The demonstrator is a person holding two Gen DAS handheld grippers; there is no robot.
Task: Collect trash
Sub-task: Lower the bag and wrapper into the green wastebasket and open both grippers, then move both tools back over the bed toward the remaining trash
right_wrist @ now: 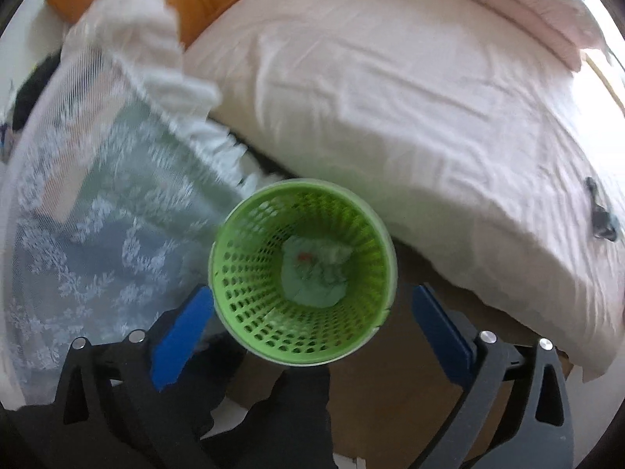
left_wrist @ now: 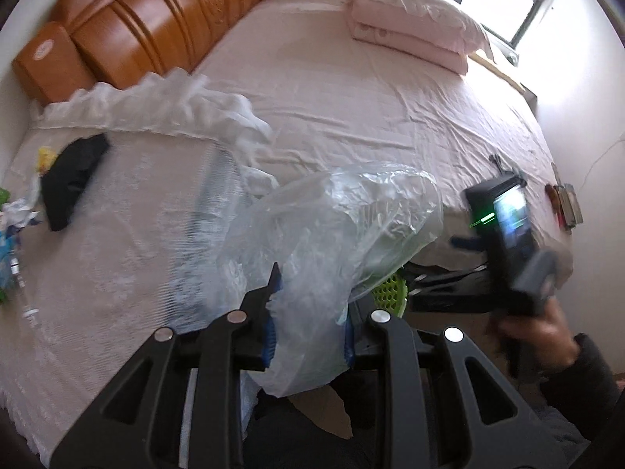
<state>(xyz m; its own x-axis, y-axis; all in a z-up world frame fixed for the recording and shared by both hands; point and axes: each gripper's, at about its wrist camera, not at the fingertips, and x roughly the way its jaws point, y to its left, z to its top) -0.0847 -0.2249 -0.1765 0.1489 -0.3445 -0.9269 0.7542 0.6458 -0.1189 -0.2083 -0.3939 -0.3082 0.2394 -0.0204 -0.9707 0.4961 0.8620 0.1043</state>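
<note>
My left gripper (left_wrist: 308, 312) is shut on a crumpled clear plastic bag (left_wrist: 332, 234), which billows up between its blue pads and hides the right fingertip. Just behind the bag a green perforated basket (left_wrist: 388, 293) peeks out on the floor beside the bed. In the right wrist view I look straight down into that basket (right_wrist: 242, 273); a pale crumpled wad of trash (right_wrist: 316, 273) lies at its bottom. My right gripper (right_wrist: 310, 328) hangs above it, open, its blue pads (right_wrist: 179, 336) spread wide on either side with nothing between them.
A bed with a pink sheet (left_wrist: 351, 97) fills the room, with a wooden headboard (left_wrist: 156, 19) and a folded quilt (left_wrist: 410, 27). A lace-covered surface (left_wrist: 117, 234) holds a black item (left_wrist: 72, 179) and loose trash (left_wrist: 19, 207). A hand (left_wrist: 539, 332) holds the right tool.
</note>
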